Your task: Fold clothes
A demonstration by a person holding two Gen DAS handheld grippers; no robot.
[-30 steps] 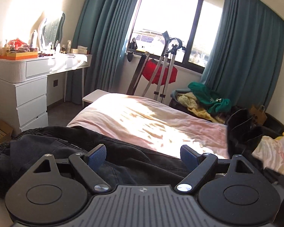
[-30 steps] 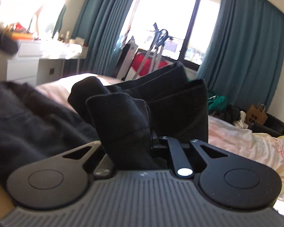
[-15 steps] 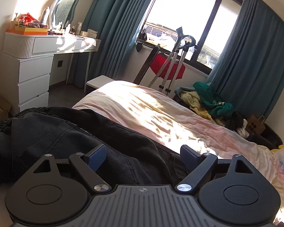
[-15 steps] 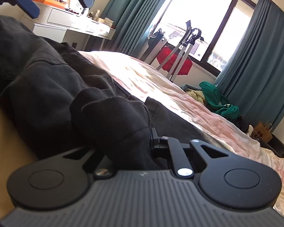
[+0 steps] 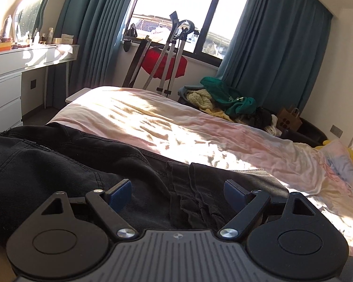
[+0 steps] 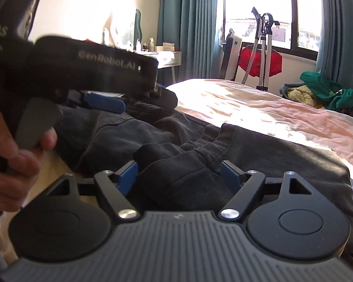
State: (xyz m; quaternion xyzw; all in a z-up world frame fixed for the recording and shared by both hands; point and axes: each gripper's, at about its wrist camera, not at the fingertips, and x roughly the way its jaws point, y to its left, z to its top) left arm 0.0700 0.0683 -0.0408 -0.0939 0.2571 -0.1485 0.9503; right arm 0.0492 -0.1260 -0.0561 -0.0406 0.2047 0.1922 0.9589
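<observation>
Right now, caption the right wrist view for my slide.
Right tool opening over bunched black trousers on the sunlit bed.

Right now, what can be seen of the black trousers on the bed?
The black trousers lie spread on the near side of the pink-sheeted bed. They look like heavy denim, with stitched seams and a small label. A bunched fold lies between the pads of the right gripper, whose jaws are opening; the pads do not press it. The left gripper is open over them.

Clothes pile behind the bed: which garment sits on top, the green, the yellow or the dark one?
The green garment. It drapes over the pale yellow knit, with the dark clothing lower to its right.
</observation>
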